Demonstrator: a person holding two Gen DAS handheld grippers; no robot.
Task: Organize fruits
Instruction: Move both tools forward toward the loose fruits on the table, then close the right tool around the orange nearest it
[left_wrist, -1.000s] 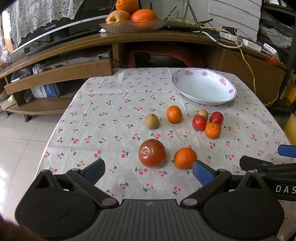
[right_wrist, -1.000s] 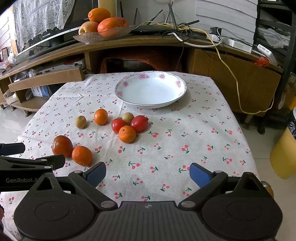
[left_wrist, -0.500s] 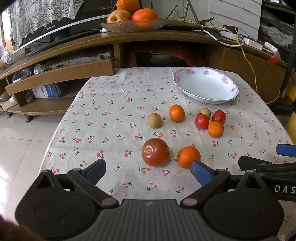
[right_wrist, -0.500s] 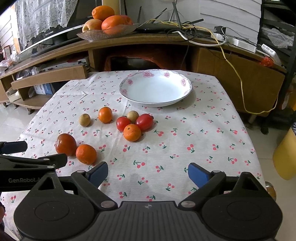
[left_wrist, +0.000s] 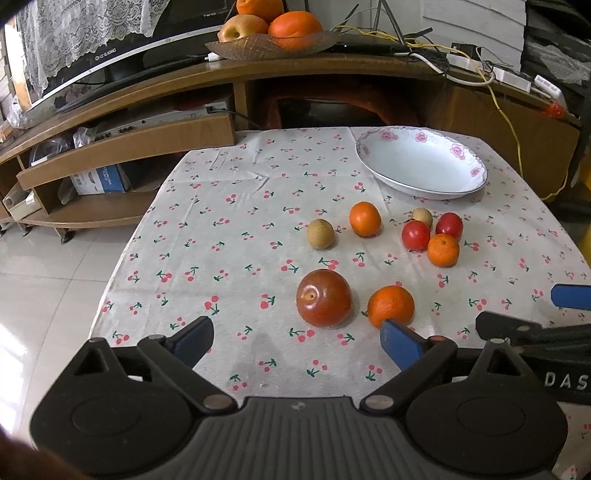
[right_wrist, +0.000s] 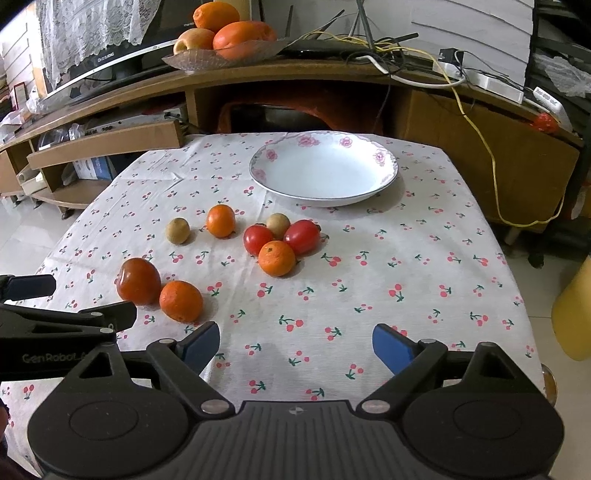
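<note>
On the cherry-print cloth lie a big dark-red fruit (left_wrist: 323, 302) and an orange (left_wrist: 391, 304), just beyond my left gripper (left_wrist: 295, 334), which is open and holds nothing. Farther off are a brown fruit (left_wrist: 320, 233), another orange (left_wrist: 365, 218), and a cluster of two tomatoes (left_wrist: 415, 235), a mandarin (left_wrist: 443, 250) and a small tan fruit (left_wrist: 422, 217). The white flowered plate (left_wrist: 413, 166) at the back holds nothing. My right gripper (right_wrist: 295, 338) hovers over bare cloth, its jaws wide but closing on nothing. The cluster (right_wrist: 276, 257) lies ahead of it and the plate (right_wrist: 325, 173) beyond.
A wooden TV stand runs behind the table with a glass bowl of fruit (left_wrist: 273, 40), a screen and tangled cables on it. A yellow bin (right_wrist: 572, 325) stands off the table's right side. Tiled floor lies to the left of the table edge.
The right gripper's fingers have drawn a little closer together. Both views have shifted only slightly, and no fruit has moved.
</note>
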